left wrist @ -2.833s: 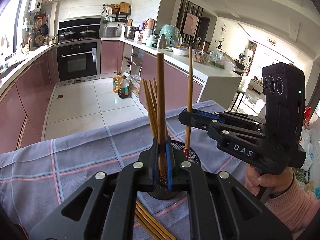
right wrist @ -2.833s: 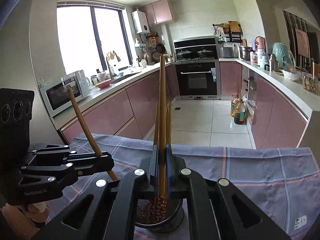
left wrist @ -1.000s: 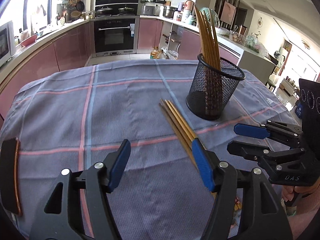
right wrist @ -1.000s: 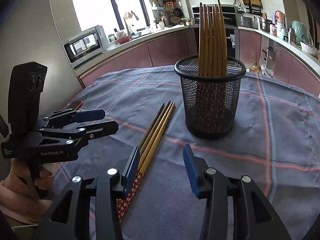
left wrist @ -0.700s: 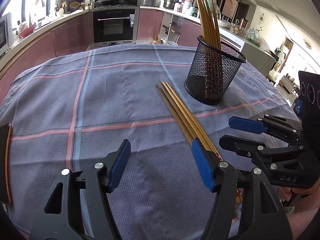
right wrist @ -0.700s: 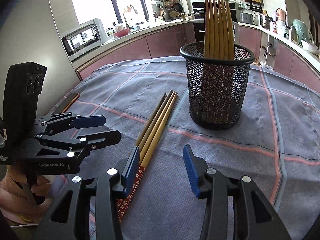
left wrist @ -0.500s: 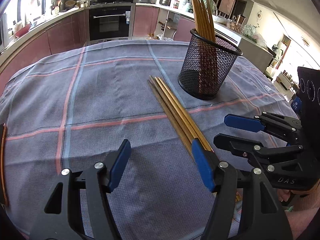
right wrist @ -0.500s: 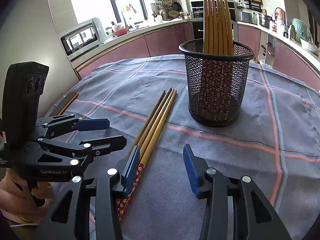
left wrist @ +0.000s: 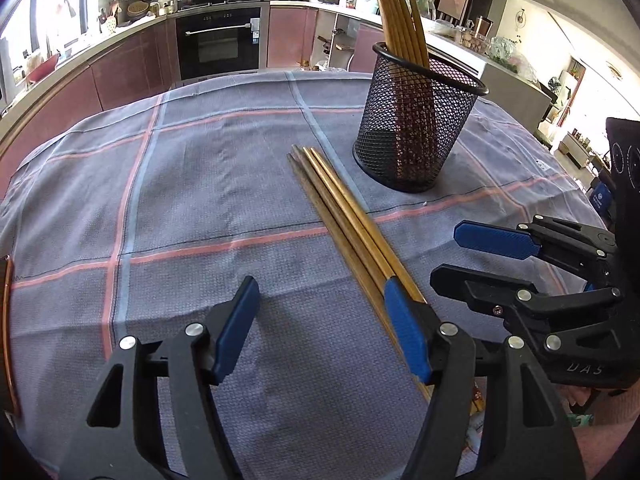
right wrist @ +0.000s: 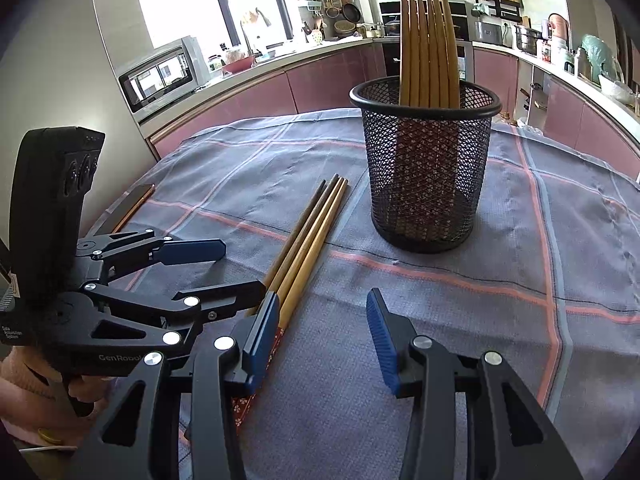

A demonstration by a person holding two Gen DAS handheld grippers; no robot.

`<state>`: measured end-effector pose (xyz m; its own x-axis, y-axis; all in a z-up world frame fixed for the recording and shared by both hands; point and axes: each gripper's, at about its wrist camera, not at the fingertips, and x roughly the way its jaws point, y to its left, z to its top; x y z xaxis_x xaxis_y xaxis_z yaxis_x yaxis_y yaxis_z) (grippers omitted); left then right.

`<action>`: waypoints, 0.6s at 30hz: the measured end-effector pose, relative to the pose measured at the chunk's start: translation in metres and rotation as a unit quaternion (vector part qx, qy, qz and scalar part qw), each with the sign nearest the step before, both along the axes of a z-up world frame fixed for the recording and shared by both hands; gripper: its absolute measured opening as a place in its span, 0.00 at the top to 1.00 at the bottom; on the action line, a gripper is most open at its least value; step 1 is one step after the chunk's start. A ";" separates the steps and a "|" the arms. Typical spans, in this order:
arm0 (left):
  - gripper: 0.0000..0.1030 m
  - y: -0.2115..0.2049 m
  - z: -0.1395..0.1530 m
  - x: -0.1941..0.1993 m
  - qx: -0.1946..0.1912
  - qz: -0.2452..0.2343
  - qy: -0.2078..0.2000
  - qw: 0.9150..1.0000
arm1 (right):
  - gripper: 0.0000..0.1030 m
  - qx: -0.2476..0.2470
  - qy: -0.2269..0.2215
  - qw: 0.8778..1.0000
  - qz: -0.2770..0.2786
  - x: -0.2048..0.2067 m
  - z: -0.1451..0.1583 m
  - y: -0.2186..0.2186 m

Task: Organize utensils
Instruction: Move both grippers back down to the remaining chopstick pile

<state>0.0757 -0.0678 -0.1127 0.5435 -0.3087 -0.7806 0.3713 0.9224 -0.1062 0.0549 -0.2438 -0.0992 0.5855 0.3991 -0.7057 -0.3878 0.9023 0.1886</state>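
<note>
A black mesh cup (left wrist: 416,132) (right wrist: 426,168) stands upright on the checked cloth and holds several wooden chopsticks (left wrist: 400,12) (right wrist: 428,40). A bundle of loose chopsticks (left wrist: 344,220) (right wrist: 308,240) lies flat on the cloth beside the cup. My left gripper (left wrist: 320,316) (right wrist: 224,268) is open and empty, low over the near ends of the loose chopsticks. My right gripper (right wrist: 322,324) (left wrist: 456,252) is open and empty, close to the left one, just right of the bundle.
The grey-blue checked cloth (left wrist: 200,184) covers the table. A dark flat object with a copper edge (right wrist: 132,204) lies at the table's left edge. Kitchen counters, an oven and a microwave (right wrist: 160,72) stand behind.
Both grippers let go of chopsticks into the cup, drew back and opened. Over the last second they have lowered and moved closer to the loose bundle.
</note>
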 end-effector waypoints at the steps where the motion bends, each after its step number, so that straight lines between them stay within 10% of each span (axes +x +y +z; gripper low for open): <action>1: 0.37 -0.001 0.000 -0.001 0.005 -0.001 -0.003 1.000 | 0.58 0.000 0.000 1.000 0.000 0.000 0.000 0.000; 18: 0.45 -0.003 0.000 0.001 0.012 -0.009 -0.003 1.000 | 0.58 -0.002 -0.001 1.000 0.002 0.008 -0.001 0.005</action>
